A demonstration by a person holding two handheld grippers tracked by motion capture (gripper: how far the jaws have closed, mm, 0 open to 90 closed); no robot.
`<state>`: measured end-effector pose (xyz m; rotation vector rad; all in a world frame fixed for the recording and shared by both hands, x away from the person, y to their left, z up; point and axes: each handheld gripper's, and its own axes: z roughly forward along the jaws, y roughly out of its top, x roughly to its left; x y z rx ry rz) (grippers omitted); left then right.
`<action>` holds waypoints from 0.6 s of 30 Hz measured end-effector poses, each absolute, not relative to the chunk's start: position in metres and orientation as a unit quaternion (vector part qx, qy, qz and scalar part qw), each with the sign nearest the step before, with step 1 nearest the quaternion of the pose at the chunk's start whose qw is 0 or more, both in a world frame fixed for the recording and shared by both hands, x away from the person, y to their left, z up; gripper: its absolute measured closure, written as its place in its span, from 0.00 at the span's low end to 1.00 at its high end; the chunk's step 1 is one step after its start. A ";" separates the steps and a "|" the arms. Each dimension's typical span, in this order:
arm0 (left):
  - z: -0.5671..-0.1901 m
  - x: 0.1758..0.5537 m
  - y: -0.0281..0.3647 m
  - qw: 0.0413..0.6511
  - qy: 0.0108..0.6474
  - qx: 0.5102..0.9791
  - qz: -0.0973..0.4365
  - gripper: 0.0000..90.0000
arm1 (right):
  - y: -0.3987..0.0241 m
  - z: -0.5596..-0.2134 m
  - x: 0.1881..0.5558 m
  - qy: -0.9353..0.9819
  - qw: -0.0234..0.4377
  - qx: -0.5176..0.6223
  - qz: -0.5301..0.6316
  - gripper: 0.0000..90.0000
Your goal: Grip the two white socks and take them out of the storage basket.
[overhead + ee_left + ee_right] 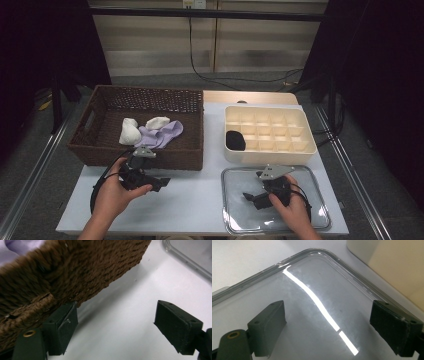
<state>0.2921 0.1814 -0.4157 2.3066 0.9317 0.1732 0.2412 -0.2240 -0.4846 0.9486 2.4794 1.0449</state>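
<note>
A brown wicker basket (190, 150) stands at the left of the white table and holds two white sock rolls (129, 132) and a lilac sock (165, 134). My left gripper (162, 183) rests on the table just in front of the basket, jaws open and empty; in the left gripper view the basket wall (62, 277) is right beside the left jaw. A cream divided box (305, 150) at the right has a black sock (235, 140) in one cell. My right gripper (249, 197) lies open over the clear lid (320, 220), with nothing between its jaws (329, 322).
The clear lid (319, 255) lies flat in front of the cream box (392, 267). Bare white table (200, 200) runs between basket and lid. Dark curtains and a cable are behind the table; metal rails run along both sides.
</note>
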 end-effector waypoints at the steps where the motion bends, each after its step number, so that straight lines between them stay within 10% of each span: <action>1: -0.414 0.293 0.181 0.316 0.354 0.877 0.069 0.21 | -0.224 -0.485 0.241 0.860 0.144 0.329 0.363 0.14; 18: -0.387 0.301 0.184 0.304 0.350 0.883 0.067 0.22 | -0.224 -0.485 0.241 0.860 0.144 0.329 0.362 0.14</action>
